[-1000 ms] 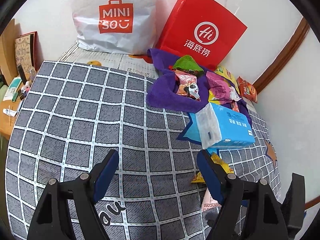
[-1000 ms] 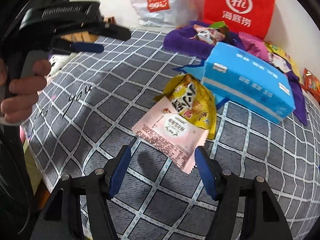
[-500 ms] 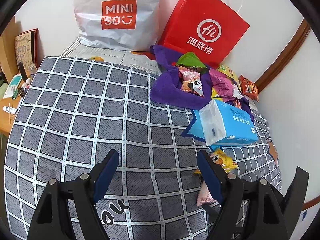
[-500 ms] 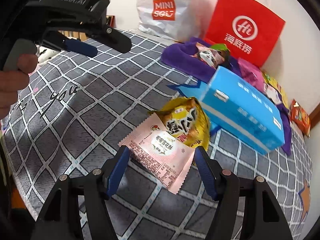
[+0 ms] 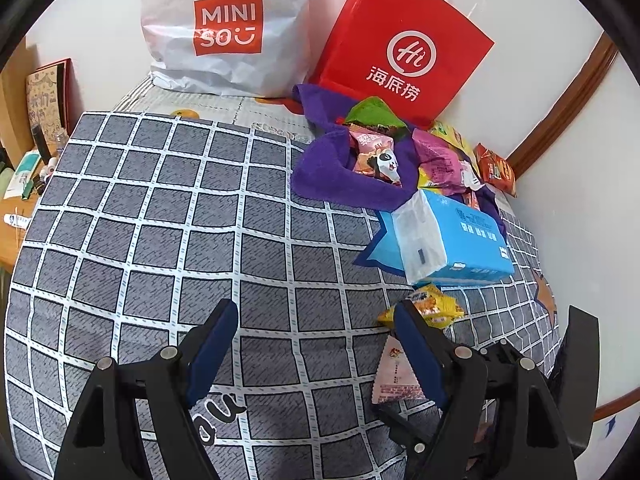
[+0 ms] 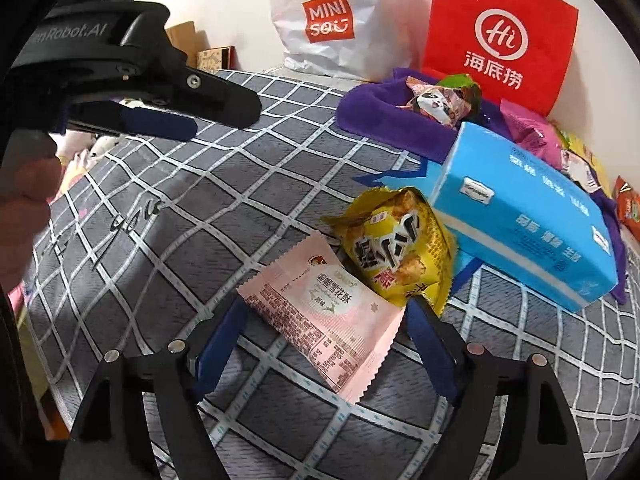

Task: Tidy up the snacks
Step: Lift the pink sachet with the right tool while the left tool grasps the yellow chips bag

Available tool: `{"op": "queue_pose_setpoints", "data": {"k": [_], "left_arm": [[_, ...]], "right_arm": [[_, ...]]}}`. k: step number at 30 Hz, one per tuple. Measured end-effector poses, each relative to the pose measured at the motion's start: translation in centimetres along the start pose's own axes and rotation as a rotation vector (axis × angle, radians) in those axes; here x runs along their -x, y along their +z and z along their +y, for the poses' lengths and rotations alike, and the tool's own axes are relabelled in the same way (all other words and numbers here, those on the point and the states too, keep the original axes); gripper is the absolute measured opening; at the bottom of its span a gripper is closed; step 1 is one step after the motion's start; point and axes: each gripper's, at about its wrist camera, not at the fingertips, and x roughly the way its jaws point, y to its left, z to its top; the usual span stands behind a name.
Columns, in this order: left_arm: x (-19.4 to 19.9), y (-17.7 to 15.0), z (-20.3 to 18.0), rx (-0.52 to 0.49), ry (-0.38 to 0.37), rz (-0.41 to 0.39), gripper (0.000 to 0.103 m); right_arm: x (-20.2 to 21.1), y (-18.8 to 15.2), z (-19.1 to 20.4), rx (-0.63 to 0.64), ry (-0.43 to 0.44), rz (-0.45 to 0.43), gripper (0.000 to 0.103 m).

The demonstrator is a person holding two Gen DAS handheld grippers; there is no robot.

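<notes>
Opening wider, right claw now straddling pink packet, yellow bag at 1 o'clock; pickup imminent; left claw wide, empty.

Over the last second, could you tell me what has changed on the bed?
The right gripper has closed in on the pink snack packet, which now lies between its opening jaws, not yet pinched. The left gripper stayed open and empty. The yellow packet and blue tissue pack lie as before.
</notes>
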Motion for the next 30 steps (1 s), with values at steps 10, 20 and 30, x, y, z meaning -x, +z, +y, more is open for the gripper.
{"op": "queue_pose_setpoints", "data": {"k": [10, 20, 30], "left_arm": [[0.0, -0.2, 0.8, 0.016, 0.015, 0.004, 0.079], [0.1, -0.6, 0.9, 0.01, 0.043, 0.009, 0.079], [-1.2, -1.1, -1.1, -0.032, 0.04, 0.031, 0.079]], "right_arm": [[2.6, -0.9, 1.6, 0.057, 0.052, 0.001, 0.07], [0.0, 0.1, 1.8, 0.065, 0.07, -0.004, 0.065], [3.6, -2.5, -0.4, -0.015, 0.066, -0.057, 0.049]]}}
